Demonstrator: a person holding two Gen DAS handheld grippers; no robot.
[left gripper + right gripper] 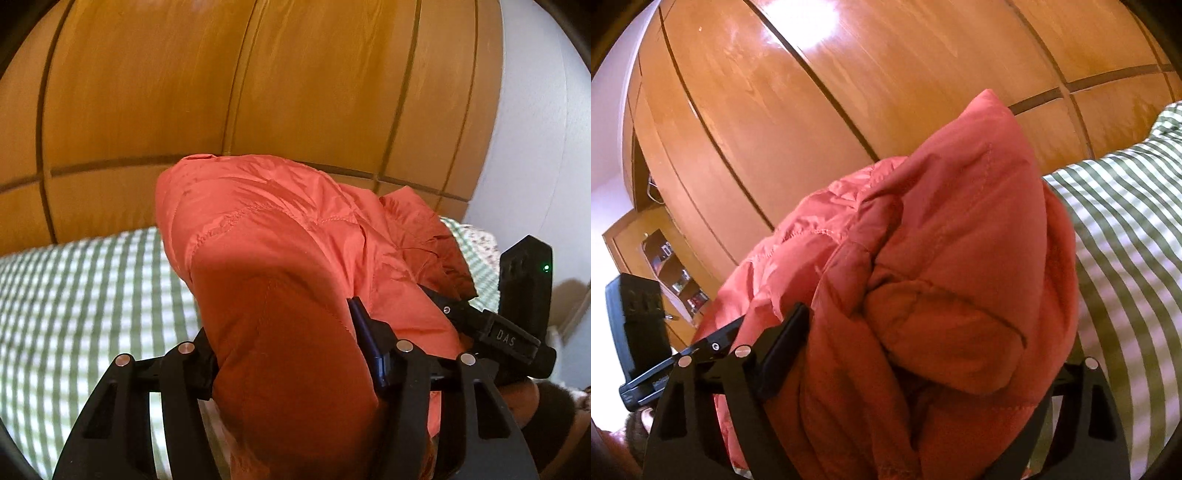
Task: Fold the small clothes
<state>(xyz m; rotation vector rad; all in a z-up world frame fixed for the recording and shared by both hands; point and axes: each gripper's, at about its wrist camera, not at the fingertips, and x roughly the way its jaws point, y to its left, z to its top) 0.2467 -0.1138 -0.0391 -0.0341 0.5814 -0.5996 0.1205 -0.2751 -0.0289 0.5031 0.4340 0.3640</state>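
Both grippers are clamping one orange padded garment and holding it above the bed.

The left gripper [295,354] is gripping a thick fold of the orange garment [280,258] at lower centre of the left wrist view; the right gripper [923,369] is gripping an even bulkier bunch of the orange garment [923,258] filling the centre of the right wrist view. The checked bedcover [74,295] is lying below at lower left, with the wooden wardrobe [258,74] behind. Risk: the slick, puffy fabric is likely to be slipping out of the wide grips, since the padding compresses unevenly. Risk: the bunched layers are hiding the hems, so the fold is likely to be landing crooked. Risk: the grippers are working close together, so the garment is likely to be sagging between them.
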